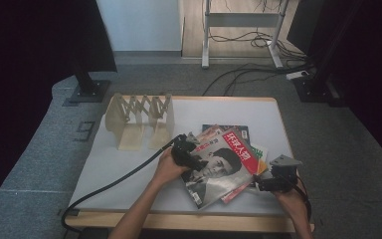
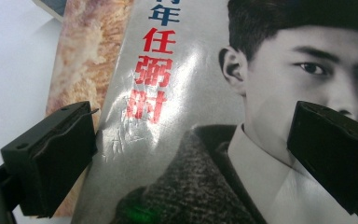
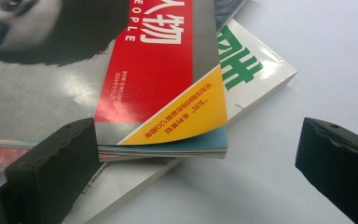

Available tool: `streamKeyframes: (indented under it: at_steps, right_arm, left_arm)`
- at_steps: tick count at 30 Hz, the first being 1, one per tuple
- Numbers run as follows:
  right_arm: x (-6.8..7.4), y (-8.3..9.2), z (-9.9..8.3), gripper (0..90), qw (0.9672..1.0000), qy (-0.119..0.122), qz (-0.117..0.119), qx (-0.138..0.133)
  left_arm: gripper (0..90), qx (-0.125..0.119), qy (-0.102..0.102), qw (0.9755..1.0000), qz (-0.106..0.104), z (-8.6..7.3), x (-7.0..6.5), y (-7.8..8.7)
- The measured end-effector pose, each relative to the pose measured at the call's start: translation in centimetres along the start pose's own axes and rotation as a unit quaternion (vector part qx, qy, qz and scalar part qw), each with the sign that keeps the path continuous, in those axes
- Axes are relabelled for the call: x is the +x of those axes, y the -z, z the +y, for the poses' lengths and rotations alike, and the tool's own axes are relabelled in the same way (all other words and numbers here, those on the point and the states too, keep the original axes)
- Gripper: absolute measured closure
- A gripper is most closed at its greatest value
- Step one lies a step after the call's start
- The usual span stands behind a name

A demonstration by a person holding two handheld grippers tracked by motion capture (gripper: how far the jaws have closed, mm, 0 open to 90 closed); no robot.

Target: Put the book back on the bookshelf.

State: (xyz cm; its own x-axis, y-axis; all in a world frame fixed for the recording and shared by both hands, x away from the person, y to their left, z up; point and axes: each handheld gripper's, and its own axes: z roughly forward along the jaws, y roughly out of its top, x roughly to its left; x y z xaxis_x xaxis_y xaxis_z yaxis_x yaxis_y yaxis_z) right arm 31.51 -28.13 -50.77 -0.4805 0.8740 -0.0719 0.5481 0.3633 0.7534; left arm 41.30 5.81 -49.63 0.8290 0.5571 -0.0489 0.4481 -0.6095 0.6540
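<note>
Near the worktop's [image 1: 129, 164] front right corner, the top magazine [image 1: 219, 172] crowns a skewed stack. My left tongs [image 1: 185, 149] and right tongs [image 1: 267, 184] both gape open, so I should pinch its edges squarely and lift level.

Your top magazine [image 1: 222, 167] has a grey cover with a black-and-white portrait, a red title block and a yellow corner. It lies flat and askew on a stack of other magazines [image 1: 258, 152] at the table's near right.

Lab or studio space, grey carpet floor [image 1: 40, 149], loose cables [image 1: 258, 40] (under a desk frame [image 1: 238, 30]), black stands [image 1: 87, 74].
</note>
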Motion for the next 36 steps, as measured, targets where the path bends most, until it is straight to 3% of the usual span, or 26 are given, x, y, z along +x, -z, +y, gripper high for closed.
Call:
streamKeyframes:
  at_steps: [15, 16, 17, 18, 20, 27, 31, 33, 36]
  right_arm:
    - [-2.1, -1.3, 1.4, 0.0, 0.9997, -0.011, -0.016, 0.014]
    - [-2.5, -1.7, 1.7, 0.0, 0.9996, -0.015, -0.019, 0.014]
    - [-2.5, -1.7, 1.7, 0.0, 0.9996, -0.015, -0.019, 0.014]
    - [-2.7, -2.2, 2.0, 0.0, 0.9995, -0.019, -0.021, 0.012]
    - [-2.8, -2.4, 2.2, 0.0, 0.9995, -0.021, -0.021, 0.013]
    - [-2.7, -2.2, 2.1, 1.2, 0.9996, -0.019, -0.02, 0.007]
    - [-2.4, -1.9, 1.8, 1.3, 0.9997, -0.02, -0.013, 0.003]
    - [-2.1, -1.6, 1.8, 1.3, 0.9998, -0.018, -0.005, -0.002]
    - [-1.8, -1.4, 1.8, 1.3, 0.9999, -0.016, -0.001, -0.005]
  left_arm:
    - [1.1, 0.019, -0.022, 0.9995, 0.013, -0.6, -2.3, 0.9]
    - [10.3, 0.011, -0.033, 0.9994, -0.004, -0.7, -2.8, 1.2]
    - [13.4, 0.011, -0.033, 0.9994, -0.004, -0.7, -2.8, 1.2]
    - [13.3, 0.009, -0.042, 0.9991, -0.006, -0.7, -3.5, 1.2]
    - [11.8, 0.006, -0.043, 0.999, -0.005, -0.8, -3.7, 1.1]
    - [2.1, 0.017, -0.046, 0.9988, -0.007, -1.1, -3.2, 1.4]
    - [0.5, 0.014, -0.035, 0.999, -0.026, -2.2, -2.5, 2.4]
    - [1.9, -0.004, -0.014, 0.9987, -0.049, -3.4, -1.8, 3.7]
    - [5.1, -0.012, -0.014, 0.9986, -0.049, -4.1, -1.5, 4.6]
